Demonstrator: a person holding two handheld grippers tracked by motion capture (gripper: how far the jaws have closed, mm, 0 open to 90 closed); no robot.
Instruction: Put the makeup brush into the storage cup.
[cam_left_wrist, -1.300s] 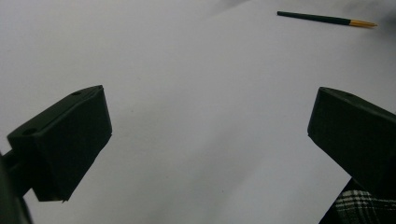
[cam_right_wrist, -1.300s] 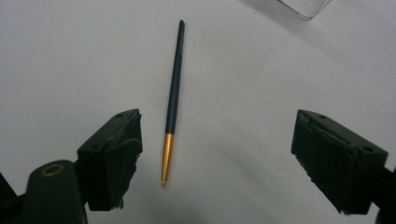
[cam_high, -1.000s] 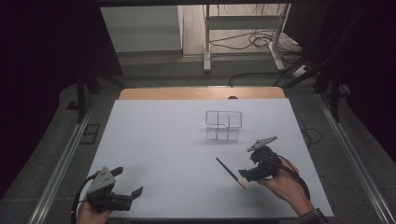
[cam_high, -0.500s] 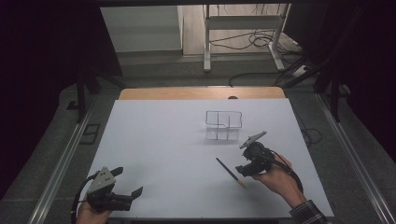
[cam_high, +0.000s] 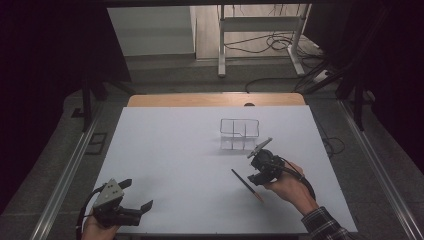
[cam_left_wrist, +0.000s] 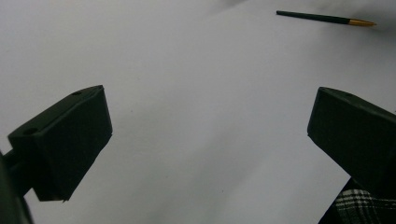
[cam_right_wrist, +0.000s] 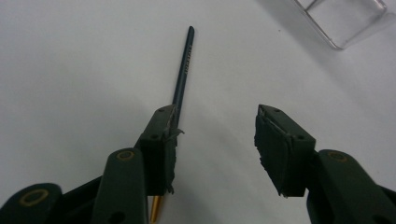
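Observation:
A dark pencil (cam_high: 245, 184) with a gold end lies flat on the white table (cam_high: 170, 160), right of centre. My right gripper (cam_high: 255, 175) hovers just over it, held by a hand in a plaid sleeve. In the right gripper view the jaws (cam_right_wrist: 215, 135) have just been closing and stand partly open with nothing between them. The pencil (cam_right_wrist: 183, 65) runs past the outer side of the left-hand jaw. My left gripper (cam_high: 136, 195) rests at the table's near left corner, jaws (cam_left_wrist: 210, 121) wide open over bare table, with the pencil (cam_left_wrist: 322, 18) far off.
A clear plastic organizer (cam_high: 240, 131) with compartments stands just beyond my right gripper, and its corner (cam_right_wrist: 345, 18) shows in the right gripper view. A metal stand and cables sit on the floor beyond the table's far edge.
My right gripper has shifted left and away from the person, closer to the pencil and the organizer, and its jaws have narrowed. The left gripper has stayed put.

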